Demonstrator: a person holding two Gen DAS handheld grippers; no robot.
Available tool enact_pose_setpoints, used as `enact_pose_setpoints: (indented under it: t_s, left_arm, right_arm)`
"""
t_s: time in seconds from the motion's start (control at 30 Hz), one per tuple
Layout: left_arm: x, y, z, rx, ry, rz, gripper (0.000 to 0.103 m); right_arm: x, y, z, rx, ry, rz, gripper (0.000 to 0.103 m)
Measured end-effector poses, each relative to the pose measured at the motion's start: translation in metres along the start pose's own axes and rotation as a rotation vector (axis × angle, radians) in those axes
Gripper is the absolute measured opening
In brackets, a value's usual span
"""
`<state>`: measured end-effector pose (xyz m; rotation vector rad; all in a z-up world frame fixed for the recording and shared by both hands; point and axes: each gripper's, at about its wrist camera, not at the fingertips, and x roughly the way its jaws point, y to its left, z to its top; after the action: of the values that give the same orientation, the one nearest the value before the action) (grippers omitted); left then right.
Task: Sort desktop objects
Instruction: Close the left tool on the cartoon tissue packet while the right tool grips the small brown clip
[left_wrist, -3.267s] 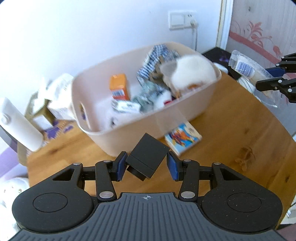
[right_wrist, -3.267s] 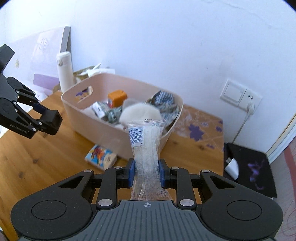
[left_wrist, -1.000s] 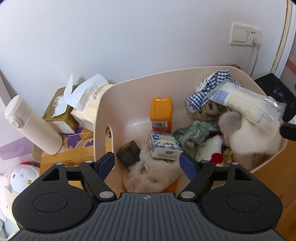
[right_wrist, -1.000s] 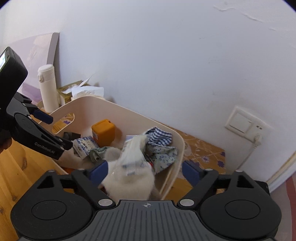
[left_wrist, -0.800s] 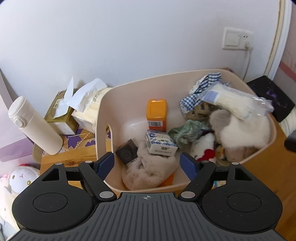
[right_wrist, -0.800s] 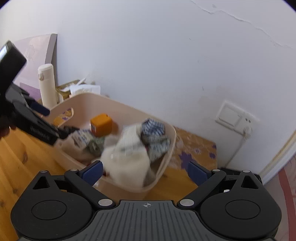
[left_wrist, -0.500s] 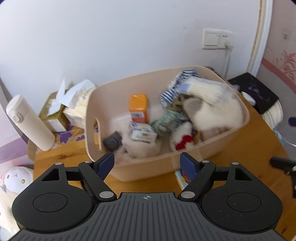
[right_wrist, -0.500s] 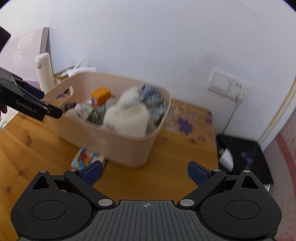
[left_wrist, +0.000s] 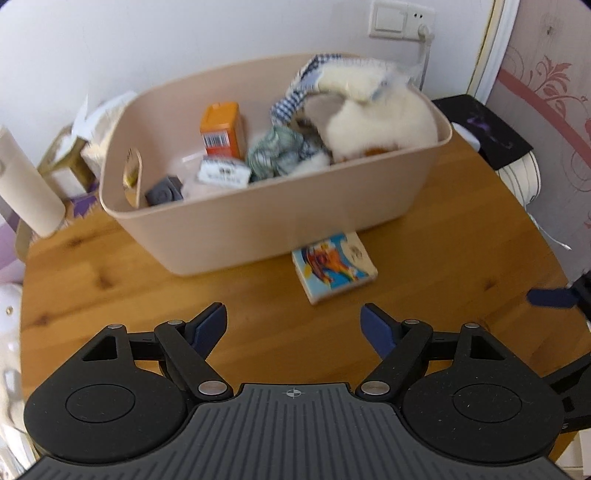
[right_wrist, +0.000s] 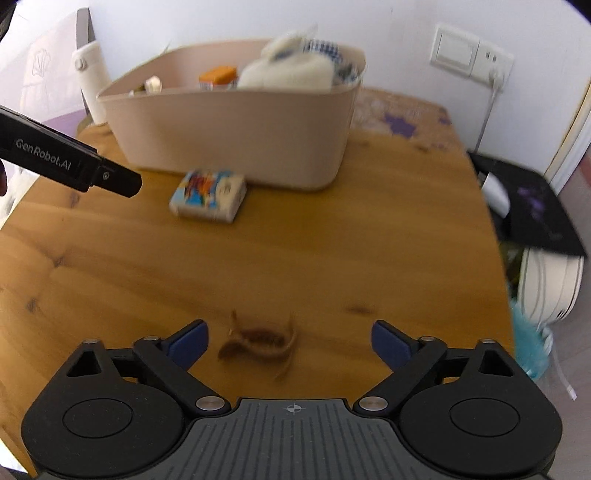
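Left claw: my left claw (left_wrist: 293, 325) hung wide open above the round wooden bench (left_wrist: 424, 258), its blue-padded fingers (left_wrist: 210, 325) holding nothing.
Right claw: my right claw (right_wrist: 290, 341) was spread just as wide and empty, low over the bench (right_wrist: 332, 240), with a small brown hair claw clip (right_wrist: 258, 341) lying on the wood between its fingers.
Bin: the beige plastic storage bin (left_wrist: 280, 218) stood at the far side of the bench near the white wall.
Bin contents: an orange rectangular box (left_wrist: 221, 129), a small dark grey cube (left_wrist: 164, 191), a blue-and-white patterned packet (left_wrist: 223, 173), a crumpled green checked cloth (left_wrist: 279, 153) and a fluffy white plush toy (left_wrist: 384, 118) lay inside; the pile at the right end was blurred.
Loose item: a small colourful cartoon-printed box (left_wrist: 334, 267) lay flat on the bench just in front of the bin, apart from both claws.
Beside the bin: a cream cylindrical flask (left_wrist: 27, 188) stood to its left.
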<state>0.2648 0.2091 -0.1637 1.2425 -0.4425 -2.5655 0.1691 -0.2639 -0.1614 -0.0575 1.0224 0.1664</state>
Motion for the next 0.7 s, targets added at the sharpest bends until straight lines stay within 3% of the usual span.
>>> enact_pose_setpoints:
  t_s: [0.07, 0.3, 0.5, 0.7]
  left_arm:
    - [0.004, -0.001, -0.003, -0.018, 0.017, -0.007, 0.081]
    - [0.020, -0.006, -0.012, -0.047, 0.067, -0.023, 0.081]
    - [0.034, -0.016, -0.012, -0.067, 0.084, -0.038, 0.081]
    - [0.049, -0.020, -0.004, -0.100, 0.087, -0.025, 0.082]
  right_arm:
    - [0.007, 0.000, -0.004, 0.013, 0.022, 0.018, 0.079]
    - [0.025, -0.001, -0.006, 0.009, 0.065, 0.049, 0.065]
    - [0.034, -0.007, 0.005, -0.013, 0.032, 0.047, 0.061]
    - [0.042, -0.018, 0.019, -0.038, 0.002, 0.037, 0.039]
